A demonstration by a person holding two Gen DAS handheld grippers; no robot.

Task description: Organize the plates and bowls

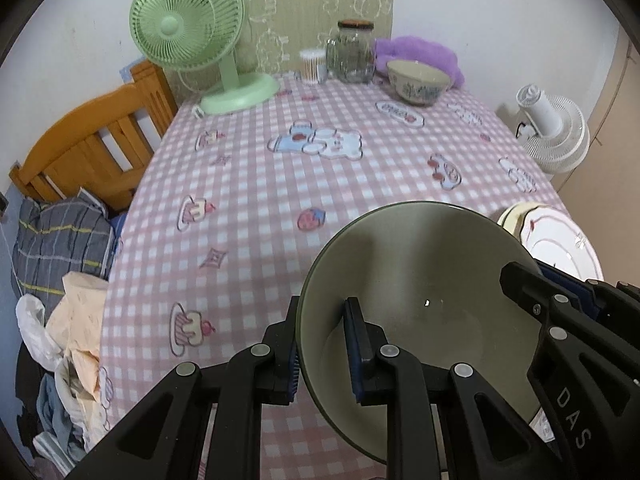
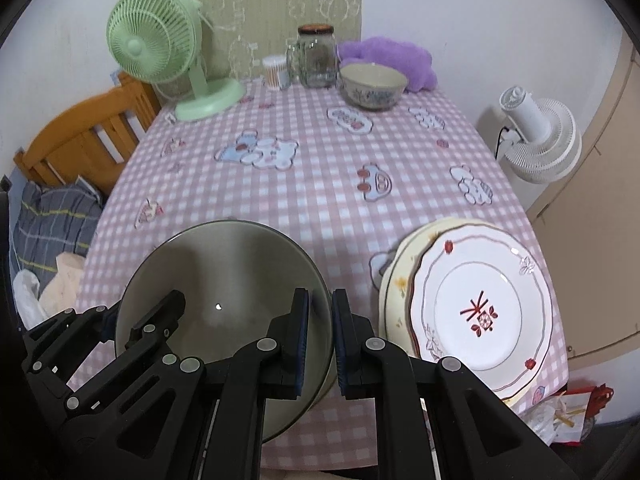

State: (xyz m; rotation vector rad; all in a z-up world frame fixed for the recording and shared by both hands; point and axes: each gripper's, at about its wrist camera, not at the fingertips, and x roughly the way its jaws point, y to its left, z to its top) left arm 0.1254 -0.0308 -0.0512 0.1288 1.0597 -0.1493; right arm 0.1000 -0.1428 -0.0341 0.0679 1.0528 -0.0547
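Left wrist view shows your left tool [image 1: 324,350] closed on the near-left rim of the grey-green bowl [image 1: 432,280], one pad inside the wall and one outside. The right wrist view shows your right tool [image 2: 320,340] doing the same on the bowl's opposite rim, its fingers narrowed to a slim gap with the wall between them. So you hold the bowl two-handed, and it sits low over the near edge of the table [image 1: 260,184]; whether its base touches the cloth I cannot tell.

I judge this to be the carry step for the bowl. The stacked plates [image 2: 480,304] lie just beside it on your right, and the patterned bowl [image 2: 374,86] stands well apart at the far end of the table, near the glass jar [image 2: 316,58]. A likely next move is to take the grey-green bowl toward the patterned one; that calls for both tools travelling together and level, so the rim does not twist.

Both tools point forward and downward over the near edge, angled in toward each other.
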